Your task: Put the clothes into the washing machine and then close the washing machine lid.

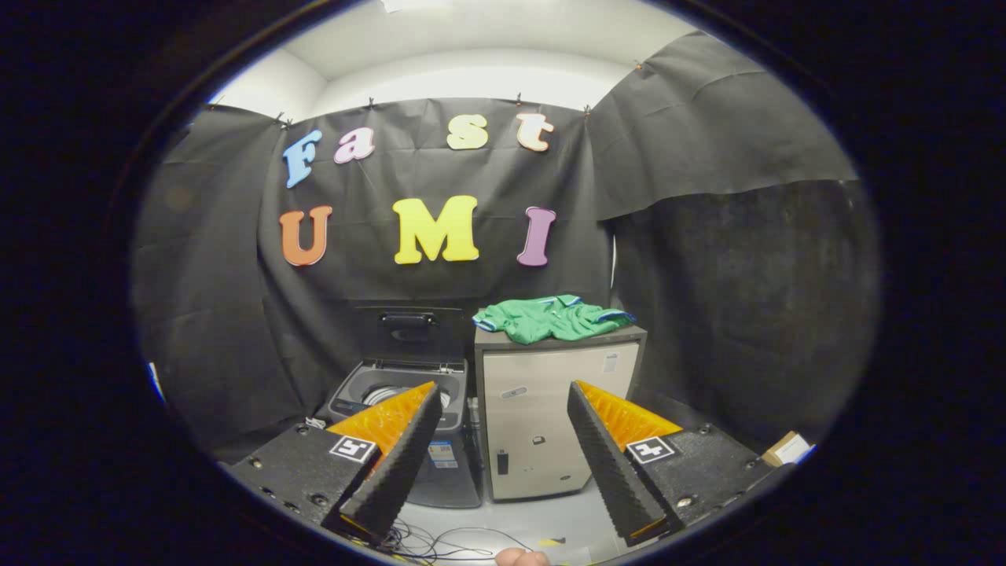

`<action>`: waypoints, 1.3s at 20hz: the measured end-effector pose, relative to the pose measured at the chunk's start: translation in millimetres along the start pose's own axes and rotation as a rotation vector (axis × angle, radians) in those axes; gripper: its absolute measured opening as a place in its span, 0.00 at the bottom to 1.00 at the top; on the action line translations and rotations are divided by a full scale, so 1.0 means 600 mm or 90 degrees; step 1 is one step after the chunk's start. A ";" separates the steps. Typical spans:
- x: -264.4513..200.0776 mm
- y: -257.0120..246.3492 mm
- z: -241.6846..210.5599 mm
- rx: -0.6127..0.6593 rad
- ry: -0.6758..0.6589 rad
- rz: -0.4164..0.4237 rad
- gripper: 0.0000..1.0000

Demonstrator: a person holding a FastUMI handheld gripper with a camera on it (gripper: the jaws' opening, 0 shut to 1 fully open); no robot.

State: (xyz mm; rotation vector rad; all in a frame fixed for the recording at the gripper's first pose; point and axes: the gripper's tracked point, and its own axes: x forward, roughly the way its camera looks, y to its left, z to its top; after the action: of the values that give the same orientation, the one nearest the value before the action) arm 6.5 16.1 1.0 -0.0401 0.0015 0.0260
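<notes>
One green shirt (pixel 550 317) lying crumpled on top of small cabinet (pixel 550 409), spread across most of the top and hanging slightly over the front edge. Washing machine (pixel 405 424) just left of cabinet, touching or nearly so, lid (pixel 409 330) raised upright against the back wall, drum open and looking empty from here. Gripper (pixel 503 432) held well back from both, fingers spread wide apart, holding nothing, cabinet front seen between them. Cables (pixel 440 542) on floor below the fingers, cardboard box (pixel 786 450) off to the right by the wall. Step in hand judged as the very start: approach to the shirt, nothing loaded yet, lid not yet closed. Next move likely calls for going forward and up to the cabinet top, fingers kept wide, then pinching a bunched fold near the front edge, not a flat layer.
</notes>
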 end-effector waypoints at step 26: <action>0.408 -0.126 0.199 -0.049 -0.006 0.007 1.00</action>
State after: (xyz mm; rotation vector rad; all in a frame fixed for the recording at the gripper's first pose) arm 253.4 -48.3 122.6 -0.1168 -0.0094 0.0377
